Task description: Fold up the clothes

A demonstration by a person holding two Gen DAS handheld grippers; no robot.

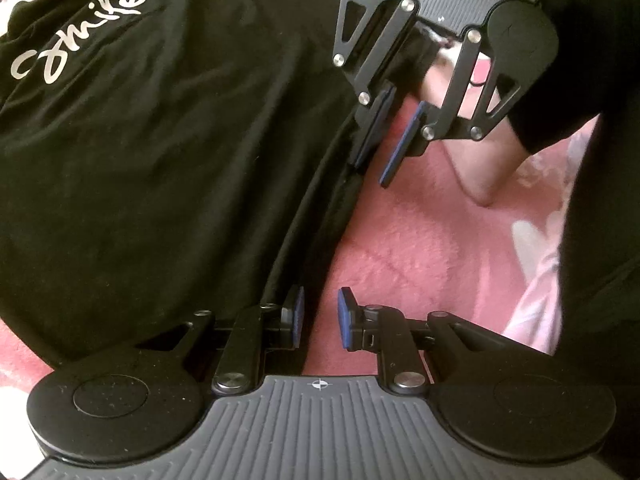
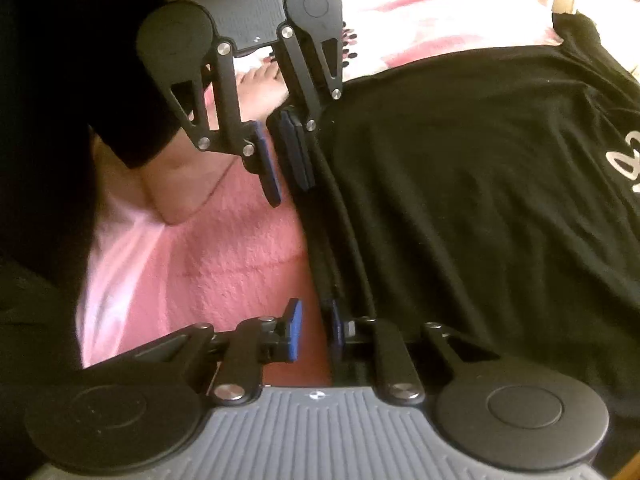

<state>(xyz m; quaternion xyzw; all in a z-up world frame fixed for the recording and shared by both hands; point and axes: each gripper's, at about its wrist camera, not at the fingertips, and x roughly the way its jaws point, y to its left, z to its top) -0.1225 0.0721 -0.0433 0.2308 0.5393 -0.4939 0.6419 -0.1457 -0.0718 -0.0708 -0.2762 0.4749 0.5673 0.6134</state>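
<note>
A black T-shirt with white script lettering lies spread flat on a pink fluffy blanket. My left gripper is open at the shirt's straight hem edge, its left pad over the cloth and blanket showing in the gap. Facing it further along the same edge, my right gripper is also open. In the right wrist view the shirt fills the right side. There the right gripper stands open with the hem against its right pad, and the left gripper is open opposite.
A person's bare foot and a dark trouser leg rest on the blanket just beside the hem, close to the far gripper in each view. The foot sits left of the shirt edge. Pink and white bedding stretches beyond the shirt.
</note>
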